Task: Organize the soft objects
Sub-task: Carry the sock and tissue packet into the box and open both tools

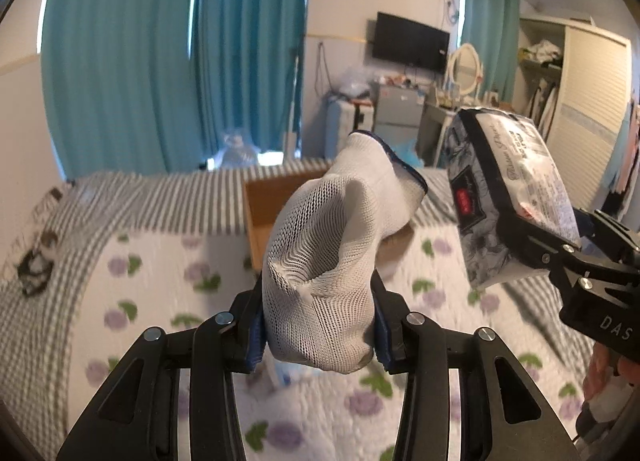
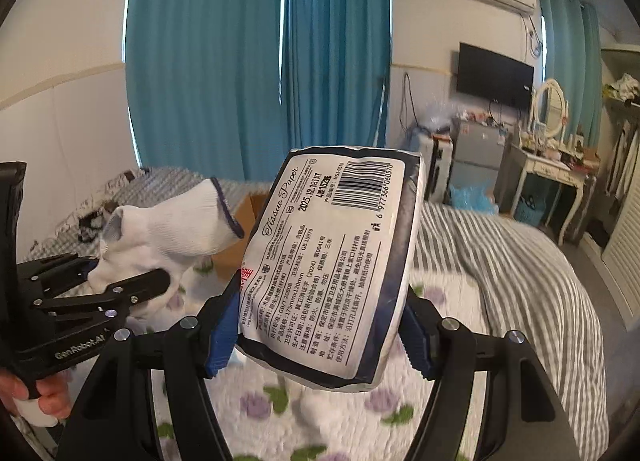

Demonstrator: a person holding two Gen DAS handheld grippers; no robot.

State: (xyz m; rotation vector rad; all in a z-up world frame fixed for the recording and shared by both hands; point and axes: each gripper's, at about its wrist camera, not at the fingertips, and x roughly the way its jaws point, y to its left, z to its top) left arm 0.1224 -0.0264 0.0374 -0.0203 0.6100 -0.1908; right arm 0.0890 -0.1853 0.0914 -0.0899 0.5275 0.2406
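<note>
Above bed (image 1: 160, 261), L claw (image 1: 318, 335) raised gripping sock (image 1: 320, 261), R claw (image 2: 320, 337) level beside, clamping tissue pack (image 2: 332, 261)

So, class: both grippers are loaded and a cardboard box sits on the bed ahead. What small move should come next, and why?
Probably carry the left gripper forward until the white sock hangs over the cardboard box. The sock is clamped and lifted off the floral quilt, the box lies straight ahead, and the right gripper holds the tissue pack off to the side, so the path looks free.
</note>
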